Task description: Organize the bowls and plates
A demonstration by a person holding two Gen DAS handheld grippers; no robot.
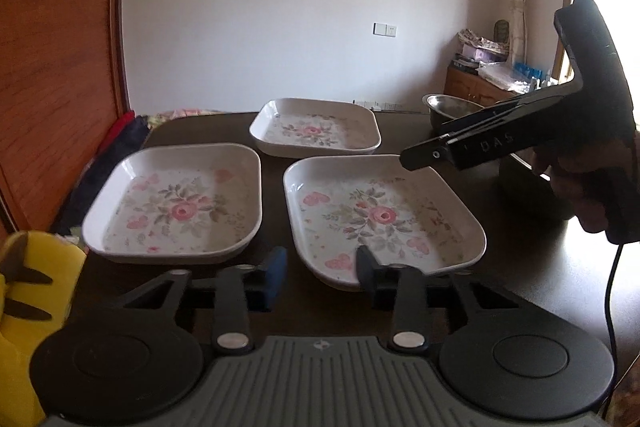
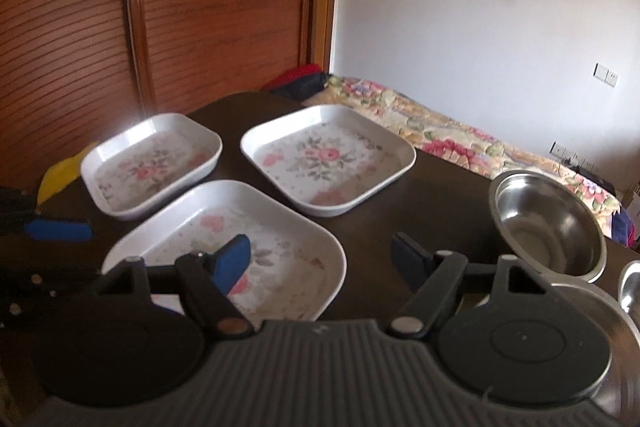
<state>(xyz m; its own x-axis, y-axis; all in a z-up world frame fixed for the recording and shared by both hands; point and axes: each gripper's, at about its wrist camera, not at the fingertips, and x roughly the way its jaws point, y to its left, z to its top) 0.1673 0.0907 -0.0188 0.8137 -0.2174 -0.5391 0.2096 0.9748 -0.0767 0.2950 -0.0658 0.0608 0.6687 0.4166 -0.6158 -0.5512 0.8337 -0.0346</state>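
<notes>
Left gripper (image 1: 322,269): jaws part-open astride near floral plate (image 1: 384,215) rim, pads not seen pressing. Right gripper (image 2: 320,259): open, empty, "DAS" lettered, hand-held, angled downward.

Dark brown table (image 1: 532,267), glossy top. On it three white square plates with pink flower prints: near-left plate (image 1: 176,203), near-right plate (image 1: 380,219) just beside it, far plate (image 1: 316,127) behind the gap between them, none touching. At the right side a steel bowl (image 2: 548,223) sits upright, apart from the plates; a second steel rim (image 2: 630,287) shows at the picture's edge.
</notes>
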